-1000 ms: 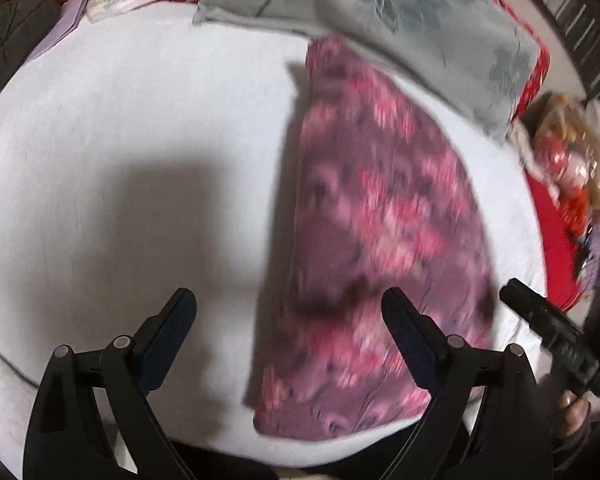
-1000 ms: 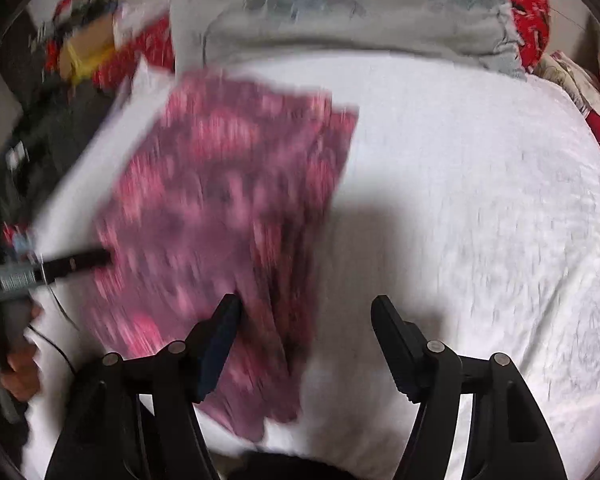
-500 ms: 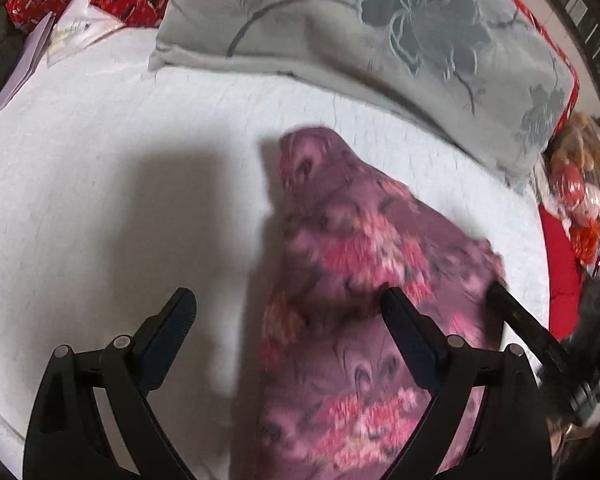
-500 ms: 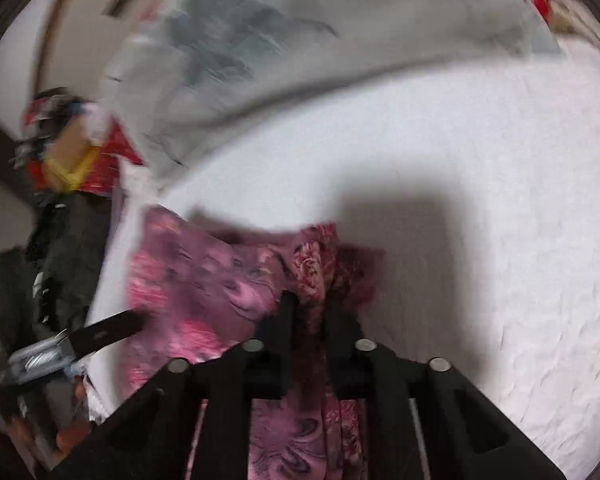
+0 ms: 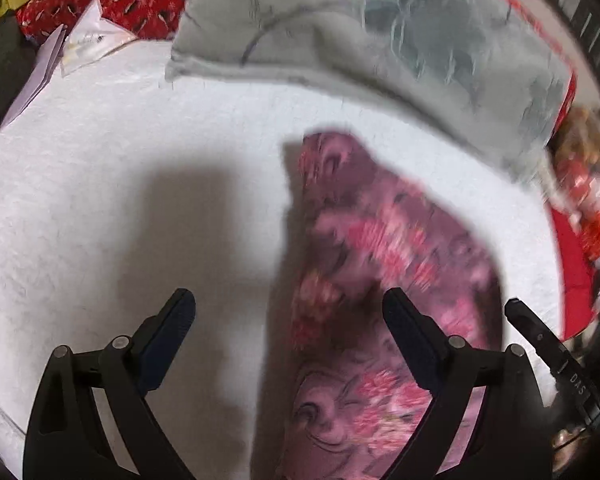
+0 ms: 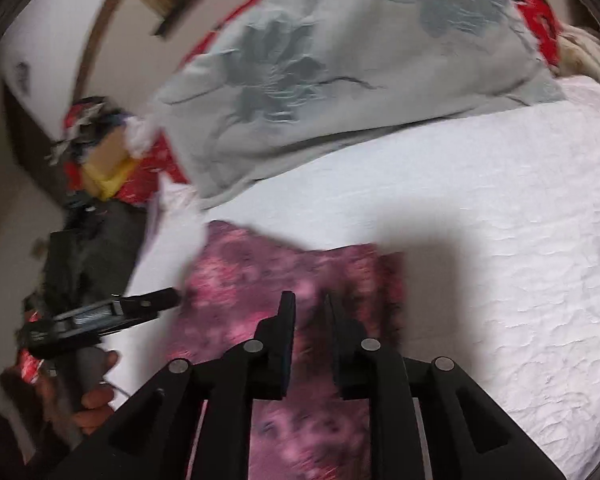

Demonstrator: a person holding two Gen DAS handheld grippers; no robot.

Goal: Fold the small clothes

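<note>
We see our right gripper [image 6: 309,306] clamped narrowly on the purple floral cloth garment [image 5: 384,280], which lies lengthwise away from us on the white quilted bedcover [image 5: 120,200]; left gripper [image 5: 288,316] spread wide.

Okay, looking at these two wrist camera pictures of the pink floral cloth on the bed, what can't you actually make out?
- Floral cloth: motion-blurred in both views; folds and garment type unreadable.
- Its near end: cut off by the bottom edge, left wrist view.
- Right gripper: whether fabric sits between its nearly closed fingers, blurred, right wrist view.
- Left gripper: open; contact with the cloth unclear.
- Clutter beyond the grey pillow: smeared.
</note>
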